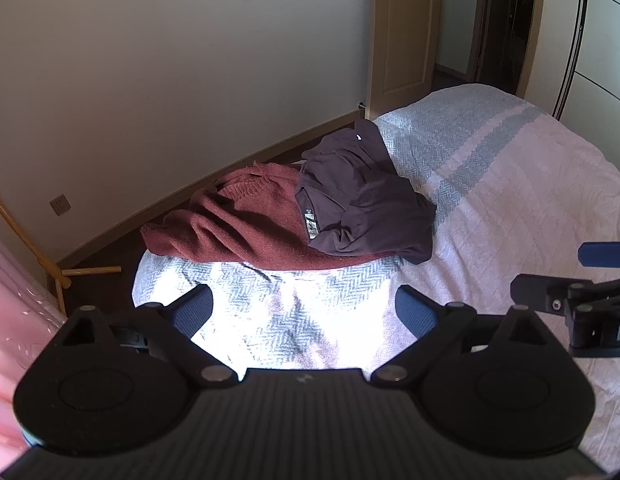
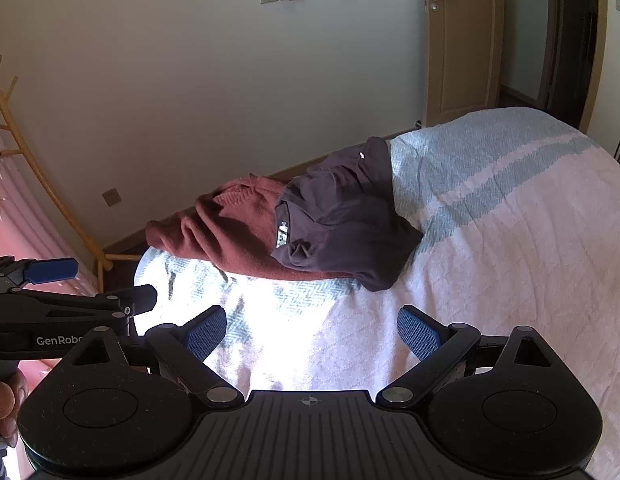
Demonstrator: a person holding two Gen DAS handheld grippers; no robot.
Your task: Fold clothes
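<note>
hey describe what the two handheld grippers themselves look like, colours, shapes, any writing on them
Both are matte black plastic with ribbed bodies, round pivot housings and silver screw heads. The left gripper and the right gripper each carry two fingers with blue textured pads. White GenRobo lettering marks the left one's side. No cables show. A bare hand grips the left handle.

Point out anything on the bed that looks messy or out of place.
Two garments lie crumpled in a heap at the bed's edge near the wall: a rust-red sweater with a dark purple shirt bunched on top, its neck label exposed. Neither is folded. Both tools, left and right, are open and empty.
</note>
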